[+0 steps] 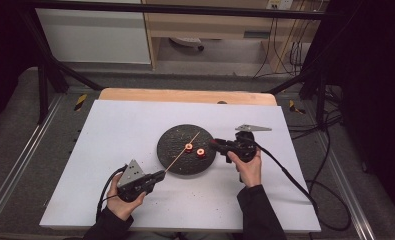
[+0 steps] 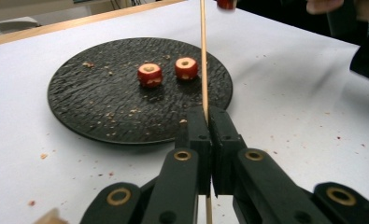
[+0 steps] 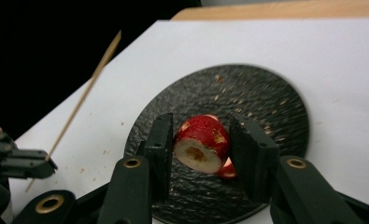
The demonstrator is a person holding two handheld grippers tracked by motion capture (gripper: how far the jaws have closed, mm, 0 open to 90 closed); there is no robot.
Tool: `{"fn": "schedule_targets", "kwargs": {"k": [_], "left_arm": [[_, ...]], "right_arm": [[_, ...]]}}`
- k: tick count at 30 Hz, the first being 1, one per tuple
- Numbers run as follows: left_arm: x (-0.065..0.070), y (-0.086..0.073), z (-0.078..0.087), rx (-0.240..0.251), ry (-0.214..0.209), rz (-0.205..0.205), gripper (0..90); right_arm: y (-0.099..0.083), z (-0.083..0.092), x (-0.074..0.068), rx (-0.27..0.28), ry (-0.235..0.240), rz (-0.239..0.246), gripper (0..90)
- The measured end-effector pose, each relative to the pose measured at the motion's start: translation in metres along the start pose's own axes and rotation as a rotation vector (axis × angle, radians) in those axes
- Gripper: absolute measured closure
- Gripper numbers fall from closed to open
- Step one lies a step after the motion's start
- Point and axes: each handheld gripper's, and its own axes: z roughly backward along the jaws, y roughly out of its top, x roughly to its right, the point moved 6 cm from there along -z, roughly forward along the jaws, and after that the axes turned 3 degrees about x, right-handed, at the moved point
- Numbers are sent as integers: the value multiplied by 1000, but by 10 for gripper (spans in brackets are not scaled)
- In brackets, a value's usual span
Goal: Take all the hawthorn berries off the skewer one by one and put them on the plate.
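A black round plate (image 1: 175,159) lies mid-table with two red cored fruit pieces (image 1: 189,147) (image 1: 201,153) on it. My left gripper (image 1: 160,174) sits at the plate's near-left rim, shut on a thin wooden skewer (image 1: 182,152) that slants up over the plate. In the left gripper view its jaws pinch the skewer (image 2: 203,70), beyond which lie the two pieces (image 2: 150,74) (image 2: 186,68). My right gripper (image 1: 214,142) hovers at the plate's right side. In the right gripper view it (image 3: 202,122) is shut on a third red fruit piece (image 3: 202,143), cored face toward the camera, with the skewer (image 3: 86,91) to its left.
A white sheet (image 1: 135,125) covers the table, and a wooden edge (image 1: 185,95) shows at the back. Crumbs speckle the plate (image 2: 102,98) and the sheet near it. Cables trail from both grippers, and more cables lie on the floor at the right (image 1: 330,165).
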Motion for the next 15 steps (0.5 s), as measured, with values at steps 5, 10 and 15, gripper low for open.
{"fn": "schedule_targets", "kwargs": {"k": [5, 10, 15], "left_arm": [[-5, -2, -1, -8, 12, 11, 881], [-8, -4, -2, -16, 22, 15, 881], [-10, -6, -3, -23, 27, 22, 880]], "right_arm": [[-22, -30, -7, -60, 21, -5, 621], [-42, -48, -9, -102, 14, 0, 620], [-54, -55, -7, -136, -11, 22, 614]]}}
